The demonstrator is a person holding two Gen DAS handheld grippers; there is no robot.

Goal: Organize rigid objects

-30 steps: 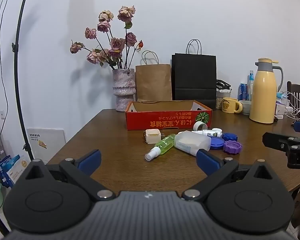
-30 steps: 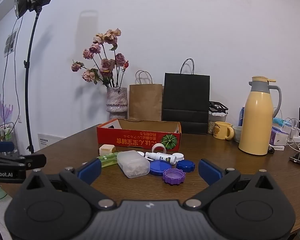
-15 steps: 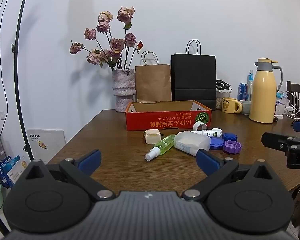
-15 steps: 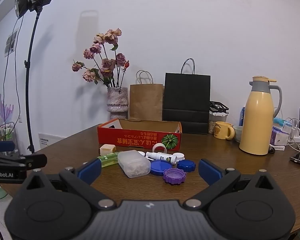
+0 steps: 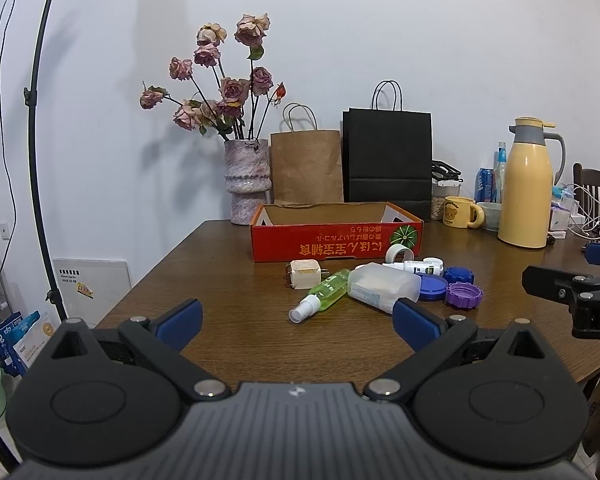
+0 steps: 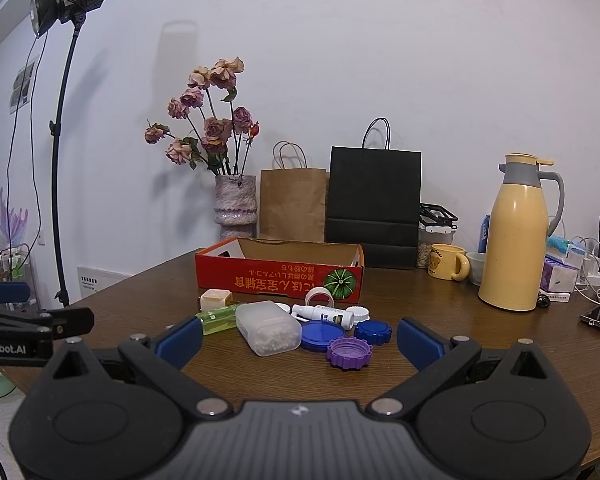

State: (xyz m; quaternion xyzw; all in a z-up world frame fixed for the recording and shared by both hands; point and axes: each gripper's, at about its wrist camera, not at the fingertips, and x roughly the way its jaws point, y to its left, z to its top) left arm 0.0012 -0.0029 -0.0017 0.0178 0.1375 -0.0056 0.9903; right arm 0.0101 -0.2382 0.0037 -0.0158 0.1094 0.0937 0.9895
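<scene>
A red cardboard box (image 5: 336, 240) (image 6: 278, 276) stands open on the brown table. In front of it lie a green spray bottle (image 5: 324, 290) (image 6: 216, 319), a translucent plastic container (image 5: 382, 286) (image 6: 267, 328), a white charger cube (image 5: 305, 273) (image 6: 215, 298), a white tape ring (image 5: 396, 253) (image 6: 319, 296), a small white bottle (image 5: 422, 267) (image 6: 326, 314), blue lids (image 5: 432, 288) (image 6: 321, 335) and a purple lid (image 5: 464, 295) (image 6: 349, 353). My left gripper (image 5: 298, 322) is open and empty, short of the pile. My right gripper (image 6: 299, 340) is open and empty, near the container.
At the back stand a vase of dried roses (image 5: 247, 180), a brown paper bag (image 5: 306, 166), a black bag (image 5: 388, 160), a yellow thermos (image 5: 528, 184) (image 6: 514, 236), a yellow mug (image 5: 458, 211) and cables (image 6: 592, 268). A light stand (image 5: 36, 140) rises left of the table.
</scene>
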